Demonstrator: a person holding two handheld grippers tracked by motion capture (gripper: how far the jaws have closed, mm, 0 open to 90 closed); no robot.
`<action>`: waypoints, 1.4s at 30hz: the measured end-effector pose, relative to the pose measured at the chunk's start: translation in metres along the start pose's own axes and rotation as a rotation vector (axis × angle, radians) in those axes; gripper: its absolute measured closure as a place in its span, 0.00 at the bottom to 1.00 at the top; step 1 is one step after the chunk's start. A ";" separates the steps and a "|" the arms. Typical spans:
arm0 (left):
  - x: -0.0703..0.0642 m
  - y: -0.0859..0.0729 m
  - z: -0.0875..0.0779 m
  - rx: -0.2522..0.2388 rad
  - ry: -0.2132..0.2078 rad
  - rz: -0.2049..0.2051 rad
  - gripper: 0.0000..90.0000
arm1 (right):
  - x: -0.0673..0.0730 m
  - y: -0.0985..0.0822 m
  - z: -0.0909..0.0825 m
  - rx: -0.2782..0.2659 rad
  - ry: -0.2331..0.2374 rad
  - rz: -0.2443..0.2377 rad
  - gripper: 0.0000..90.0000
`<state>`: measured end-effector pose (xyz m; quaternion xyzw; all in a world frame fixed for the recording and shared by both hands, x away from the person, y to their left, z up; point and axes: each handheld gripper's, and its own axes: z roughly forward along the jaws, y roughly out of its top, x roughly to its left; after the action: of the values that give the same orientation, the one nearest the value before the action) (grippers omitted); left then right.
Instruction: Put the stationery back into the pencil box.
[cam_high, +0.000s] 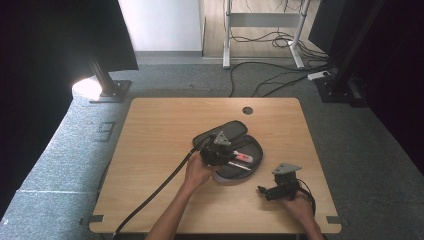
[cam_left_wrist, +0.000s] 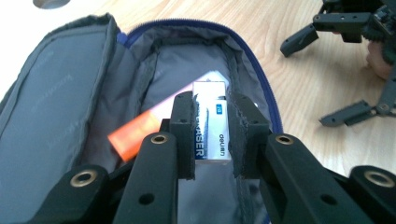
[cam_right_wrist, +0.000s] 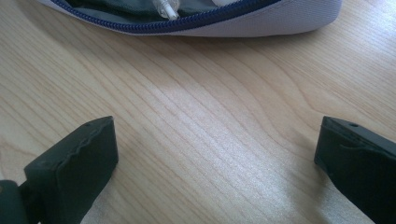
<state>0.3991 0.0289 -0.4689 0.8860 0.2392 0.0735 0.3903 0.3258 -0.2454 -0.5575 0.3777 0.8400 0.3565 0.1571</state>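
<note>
A grey pencil case (cam_high: 226, 131) with a blue zipper lies open at the table's middle, its lid folded back. My left gripper (cam_high: 231, 157) reaches into it from the left. In the left gripper view its jaws (cam_left_wrist: 212, 135) are shut on a white eraser (cam_left_wrist: 214, 122) with a blue label, held just above the case's lining (cam_left_wrist: 60, 93). An orange marker (cam_left_wrist: 137, 133) lies inside, beneath the eraser. My right gripper (cam_high: 265, 192) rests near the front right of the table, open, with bare wood between its jaws (cam_right_wrist: 215, 158). The case's zipped rim (cam_right_wrist: 280, 18) lies just ahead of it.
A round cable hole (cam_high: 247, 110) sits near the table's far edge. A thick black cable (cam_high: 160, 190) trails from the left gripper to the front edge. A clear pen tip (cam_right_wrist: 166, 9) pokes out of the case. Stand bases and cables lie on the floor beyond.
</note>
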 end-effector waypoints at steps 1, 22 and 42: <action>0.000 0.003 0.004 0.012 0.011 0.007 0.81 | 0.000 0.000 0.000 0.000 0.000 0.000 0.00; 0.011 0.025 0.044 0.042 0.015 0.016 0.81 | 0.000 0.000 0.000 0.000 0.001 0.003 0.00; 0.036 0.023 0.082 0.068 0.059 -0.029 0.80 | 0.000 0.000 0.000 0.000 0.000 0.002 0.00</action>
<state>0.4644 -0.0207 -0.5103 0.8927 0.2657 0.0860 0.3538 0.3257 -0.2452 -0.5575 0.3786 0.8396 0.3568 0.1566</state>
